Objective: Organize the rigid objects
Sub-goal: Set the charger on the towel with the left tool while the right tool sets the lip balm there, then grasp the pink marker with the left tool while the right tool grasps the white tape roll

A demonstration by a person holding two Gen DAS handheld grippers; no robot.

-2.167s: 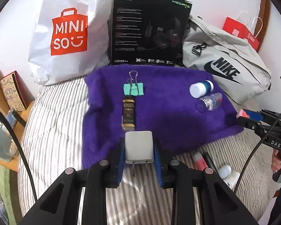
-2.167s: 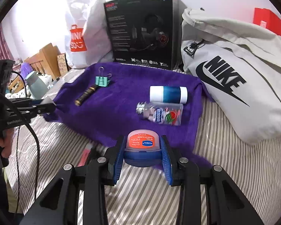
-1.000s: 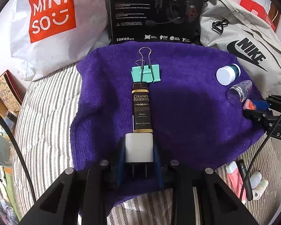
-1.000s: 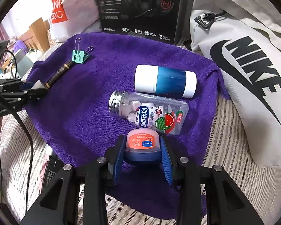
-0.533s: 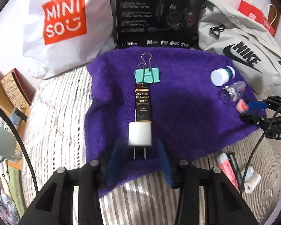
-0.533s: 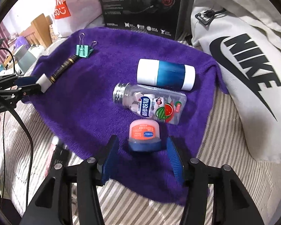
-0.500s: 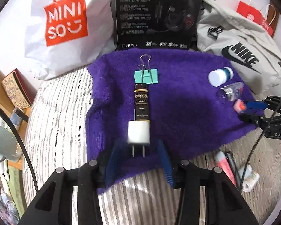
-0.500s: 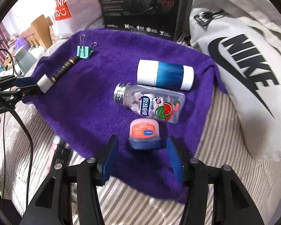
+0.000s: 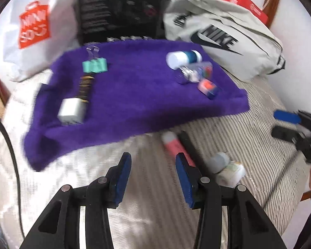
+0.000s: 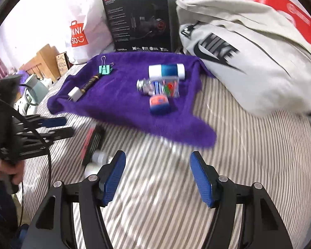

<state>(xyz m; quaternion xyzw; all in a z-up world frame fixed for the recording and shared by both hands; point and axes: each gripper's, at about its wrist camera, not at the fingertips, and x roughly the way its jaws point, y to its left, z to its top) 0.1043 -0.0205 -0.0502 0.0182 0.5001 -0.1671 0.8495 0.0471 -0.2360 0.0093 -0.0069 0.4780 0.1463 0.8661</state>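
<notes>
Both of your grippers are now empty and pulled back off the towel [image 9: 134, 95]. Your left gripper [image 9: 153, 174] has its jaws spread with nothing between them; the charger [image 9: 71, 111] it carried 1 s ago lies on the towel at the near end of the left row, touching the dark tube [image 9: 85, 87], with the clip [image 9: 95, 66] beyond. Your right gripper [image 10: 156, 176] is likewise spread and bare; the jar [image 10: 158, 103] it held now sits on the towel at the near end of the right row, just beside the clear bottle [image 10: 158, 86], with the blue-and-white bottle [image 10: 167, 70] behind. Result: 2 rows of 3, 6 items placed. Judged progress: both placements complete and stable, nothing rolling that can be seen, though both views are motion-blurred. Remaining on the bed [image 9: 248, 141], off the towel: a pink tube [image 9: 174, 145], a black item [image 9: 188, 143] touching it, and 2 small pale containers [image 9: 226, 166], too blurred to identify. Likely next target: this cluster, nearest your left gripper.
</notes>
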